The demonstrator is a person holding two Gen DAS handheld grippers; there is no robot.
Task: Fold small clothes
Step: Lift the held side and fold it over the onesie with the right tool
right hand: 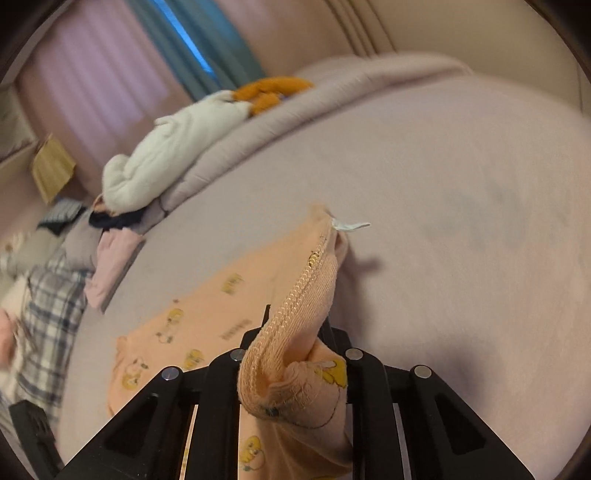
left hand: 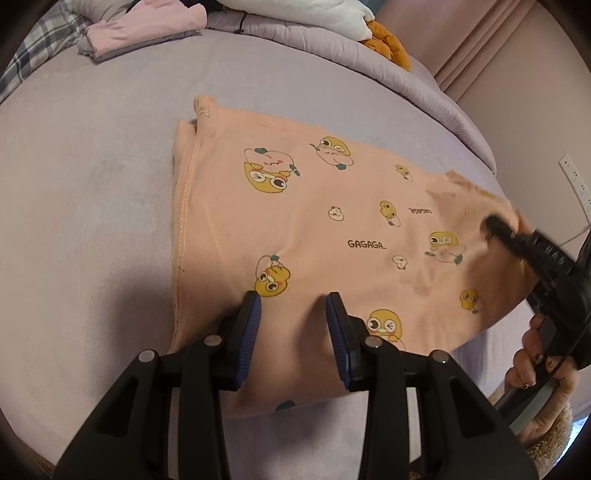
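Surroundings: a lilac bed sheet (left hand: 92, 206) spreads under everything; a folded pink garment (left hand: 147, 27) sits at the far edge beside plaid fabric (left hand: 44, 48), with a white plush toy (right hand: 173, 147) and an orange plush piece (left hand: 388, 42) on the rumpled quilt (right hand: 295, 110).
In the way: nothing lies on the garment except the two tools.
Left gripper (left hand: 293, 301): blue-padded jaws stand partly apart, tips pressed down on the near part of the garment, flat cloth between them, not pinched.
Right gripper (right hand: 291, 332): jaws clamped together on a bunched seam edge, lifting it off the sheet; a hand (left hand: 532, 354) grips its handle.
Garment: a peach child's garment (left hand: 314, 206) printed with yellow cartoon ducks and "GAGAGA" lies mid-bed, mostly flat, one side raised, a white tag (right hand: 349, 225) at the raised hem.
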